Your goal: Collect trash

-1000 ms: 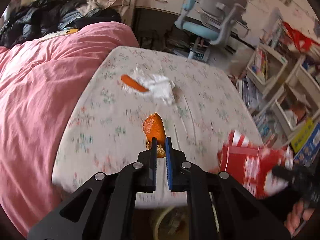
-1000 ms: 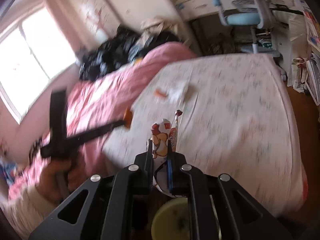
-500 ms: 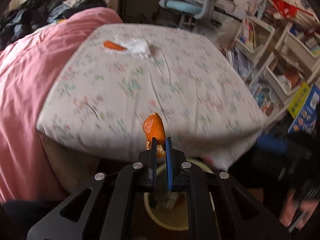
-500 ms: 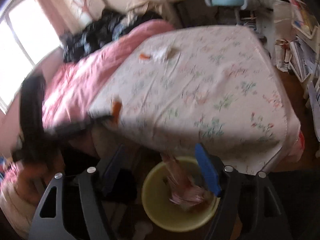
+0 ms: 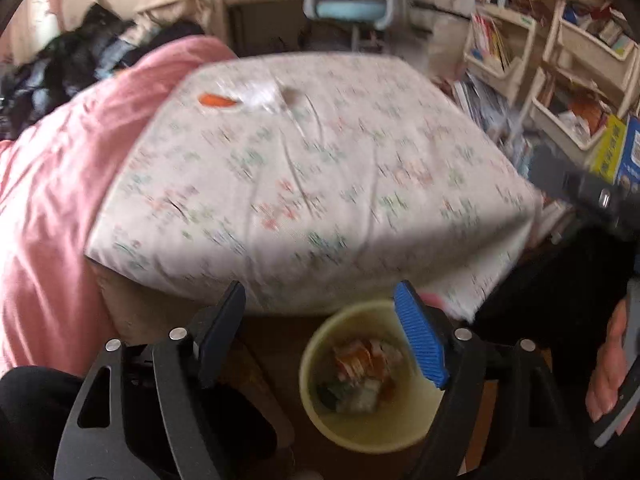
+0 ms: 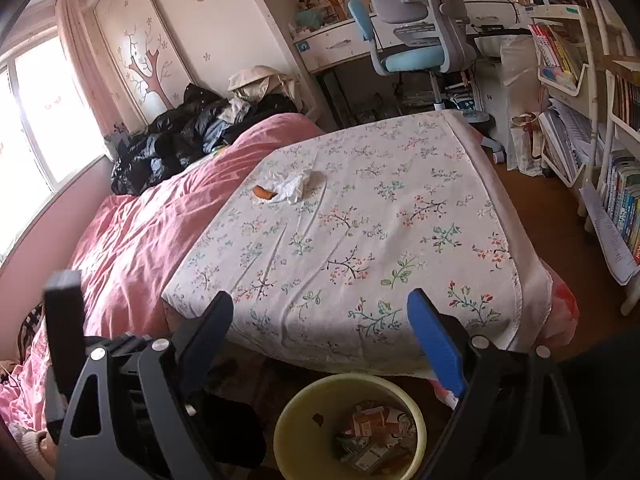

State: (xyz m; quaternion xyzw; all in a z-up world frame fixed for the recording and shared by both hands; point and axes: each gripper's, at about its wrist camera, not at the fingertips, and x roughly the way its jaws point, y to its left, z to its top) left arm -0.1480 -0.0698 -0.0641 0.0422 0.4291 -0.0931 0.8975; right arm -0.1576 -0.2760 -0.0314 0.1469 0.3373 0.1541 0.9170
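A pale yellow bin point(image 5: 310, 364) point(image 6: 286, 416) stands on the floor at the foot of the bed, with wrappers and orange peel point(image 5: 360, 360) inside. My left gripper point(image 5: 320, 296) hangs over it, jaws opening wide, nothing between them. My right gripper point(image 6: 320, 306) is also above the bin, jaws opening, nothing between them; a printed wrapper point(image 6: 376, 424) lies in the bin below. On the floral sheet, far side, lie a piece of orange peel point(image 5: 218, 100) point(image 6: 264, 193) and a crumpled white tissue point(image 5: 262, 94) point(image 6: 292, 186).
A pink duvet point(image 6: 132, 236) covers the bed's left half, with dark clothes point(image 6: 180, 136) heaped beyond it. A desk chair point(image 6: 416, 36) stands past the bed. Bookshelves point(image 6: 560, 80) line the right side above a wooden floor point(image 6: 552, 216). A hand point(image 5: 608, 368) shows at the right edge.
Both grippers came back from over the bed to above the bin and opened. The left let go of its orange peel, the right its red and white wrapper; both pieces dropped into the bin.
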